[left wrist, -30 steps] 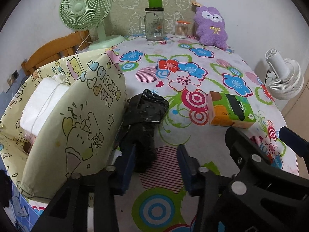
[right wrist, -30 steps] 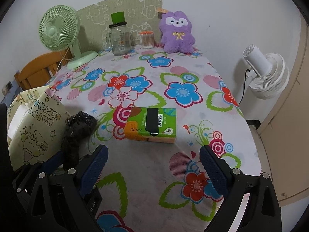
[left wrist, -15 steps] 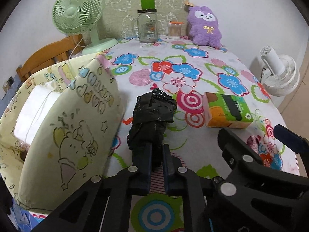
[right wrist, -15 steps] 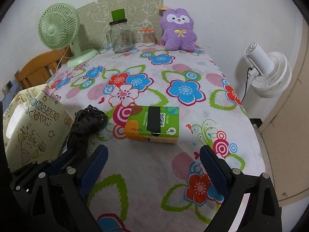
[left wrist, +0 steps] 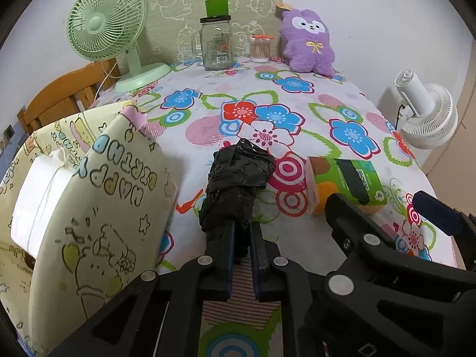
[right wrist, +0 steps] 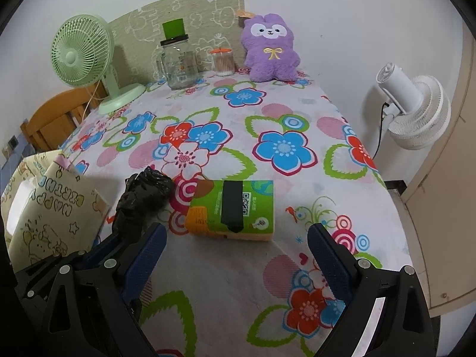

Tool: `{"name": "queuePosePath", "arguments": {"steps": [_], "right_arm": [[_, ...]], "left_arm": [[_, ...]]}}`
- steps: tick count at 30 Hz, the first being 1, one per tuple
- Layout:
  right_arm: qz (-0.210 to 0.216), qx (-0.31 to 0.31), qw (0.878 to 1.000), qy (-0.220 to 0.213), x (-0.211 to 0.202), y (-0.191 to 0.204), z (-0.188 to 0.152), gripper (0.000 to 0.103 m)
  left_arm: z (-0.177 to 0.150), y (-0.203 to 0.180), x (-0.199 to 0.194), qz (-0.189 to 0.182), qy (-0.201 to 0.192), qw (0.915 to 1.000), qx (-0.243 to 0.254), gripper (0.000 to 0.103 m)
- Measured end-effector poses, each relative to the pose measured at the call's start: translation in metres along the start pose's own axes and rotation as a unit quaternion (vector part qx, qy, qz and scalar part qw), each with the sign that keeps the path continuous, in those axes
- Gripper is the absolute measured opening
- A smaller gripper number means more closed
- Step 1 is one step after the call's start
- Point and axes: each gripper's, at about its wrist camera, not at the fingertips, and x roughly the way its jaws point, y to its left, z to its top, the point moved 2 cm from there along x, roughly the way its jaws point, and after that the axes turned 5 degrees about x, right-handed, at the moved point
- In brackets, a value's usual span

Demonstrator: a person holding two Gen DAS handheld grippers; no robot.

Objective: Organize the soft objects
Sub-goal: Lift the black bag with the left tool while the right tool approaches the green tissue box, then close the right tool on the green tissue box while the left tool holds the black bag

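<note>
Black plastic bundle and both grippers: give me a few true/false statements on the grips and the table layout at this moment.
1. The left gripper is shut on the black plastic bundle. True.
2. The right gripper holds the tissue pack. False: it is open, the pack lying free between and beyond its fingers.
3. The purple plush sits at the table's far edge against the wall. True.
4. The gift bag lies right of the tissue pack. False: it stands to the left, beyond the bundle.
</note>
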Motion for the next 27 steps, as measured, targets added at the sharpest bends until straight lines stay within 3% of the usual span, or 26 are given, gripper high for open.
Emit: {"name": "queuePosePath", "arguments": {"steps": [12,16,27], "right_arm": [[-0.006,-0.003,1.000,0.020,0.025,0.004,0.008,0.096],[-0.005,-0.009,0.999,0.030,0.033,0.005,0.008,0.078],[-0.017,-0.002,0.999,0.030,0.032,0.002,0.007,0.068]], "left_arm": [[0.007,-0.005,0.010,-0.014,0.005,0.9998,0.016,0.007],[0.007,-0.005,0.013,-0.012,0.005,0.9997,0.019,0.007],[0.008,-0.006,0.011,-0.011,0.003,0.9996,0.025,0.007]]}}
